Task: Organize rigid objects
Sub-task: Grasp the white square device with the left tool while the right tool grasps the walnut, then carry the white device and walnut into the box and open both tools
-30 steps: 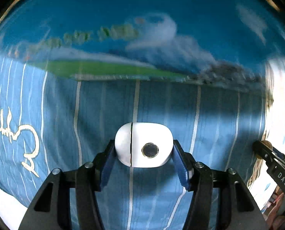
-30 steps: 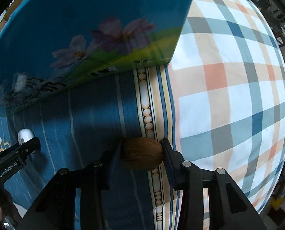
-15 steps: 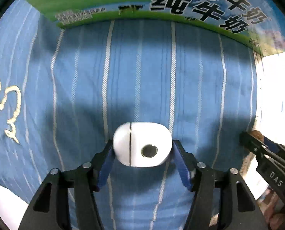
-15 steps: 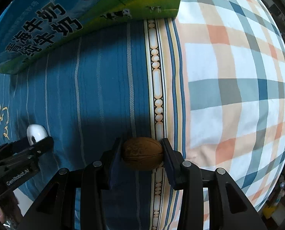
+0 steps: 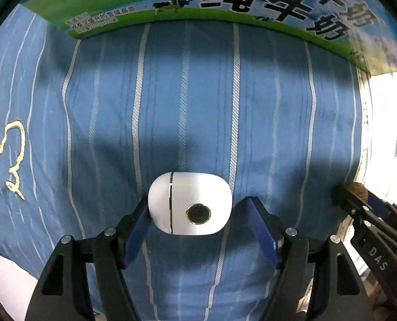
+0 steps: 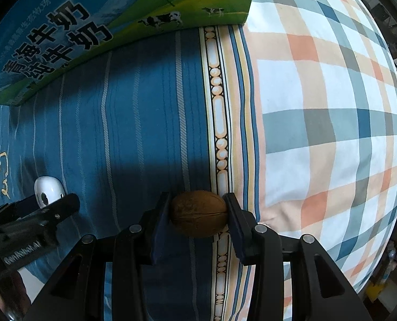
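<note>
A white rounded earbud case (image 5: 189, 206) with a dark round button lies on the blue striped cloth (image 5: 187, 101). My left gripper (image 5: 198, 214) is open around it, with a gap at the right pad. It also shows in the right wrist view (image 6: 48, 190). My right gripper (image 6: 198, 211) is shut on a brown walnut (image 6: 198, 212), held low over the cloth's patterned border. The walnut shows in the left wrist view (image 5: 357, 189) at the far right.
A blue and green milk carton box (image 5: 225, 2) stands at the far edge of the blue cloth, also in the right wrist view (image 6: 91, 26). A plaid sheet (image 6: 318, 123) covers the area to the right. Gold embroidery (image 5: 8, 160) lies at the left.
Both grippers have come down and tilted toward the cloth, away from the box. The left jaws have spread apart from the white case. The right gripper still holds the walnut.
</note>
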Available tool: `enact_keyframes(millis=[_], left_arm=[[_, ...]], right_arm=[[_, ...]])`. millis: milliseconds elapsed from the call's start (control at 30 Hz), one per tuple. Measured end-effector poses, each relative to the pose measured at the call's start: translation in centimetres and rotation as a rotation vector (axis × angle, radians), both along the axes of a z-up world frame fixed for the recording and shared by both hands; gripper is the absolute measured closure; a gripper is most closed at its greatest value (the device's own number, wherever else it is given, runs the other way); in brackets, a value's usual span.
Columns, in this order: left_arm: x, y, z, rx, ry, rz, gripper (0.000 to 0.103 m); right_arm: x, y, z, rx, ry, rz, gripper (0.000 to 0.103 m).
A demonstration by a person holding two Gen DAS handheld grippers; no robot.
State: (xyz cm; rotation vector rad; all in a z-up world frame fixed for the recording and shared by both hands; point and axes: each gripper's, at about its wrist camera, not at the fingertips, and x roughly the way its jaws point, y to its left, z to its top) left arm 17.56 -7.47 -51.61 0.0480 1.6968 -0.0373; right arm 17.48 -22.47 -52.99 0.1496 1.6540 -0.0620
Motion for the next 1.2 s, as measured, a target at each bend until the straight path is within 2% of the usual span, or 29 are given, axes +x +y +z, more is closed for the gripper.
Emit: enact_keyframes(millis=[133,267,400,600,633,700,1033,1200], left_arm=[[-0.7,-1.2,0.3,0.031,-0.022,-0.025,0.049],[-1.0,-1.4,0.2,0.021,-0.024,-0.019,0.049],[-1.9,-0.3,1.4,0.005,-0.041,-0.01,0.049],[-3.4,-0.9,2.3,-0.005,-0.059,-0.02,0.049],[-3.7,-1.1,2.5,-0.049,-0.029,-0.004,0.049],[-4.1,-1.4,3.1,-0.063,-0.035,-0.004,0.049],[-4.1,-1.3,8.4,-0.127,-0.101,-0.006,0.049],[-3.0,-0.3,12.8,-0.185,-0.151,-0.002,0.049]], right_arm=[[0.0,0.8,-0.2,-0.012,0.003,0.007,0.059],[0.1,1.4,-0.3,-0.028,0.0,0.03,0.06],[-0.2,1.8,0.2,-0.022,-0.016,0.046,0.06],[-1.3,3.3,1.5,-0.036,-0.066,0.108,0.06],[-1.4,3.7,1.8,-0.04,-0.075,0.12,0.06],[-1.6,4.1,2.2,-0.034,-0.085,0.13,0.06],[-1.3,4.5,5.8,0.024,-0.128,0.119,0.06],[-1.2,3.5,7.8,0.061,-0.158,0.098,0.06]])
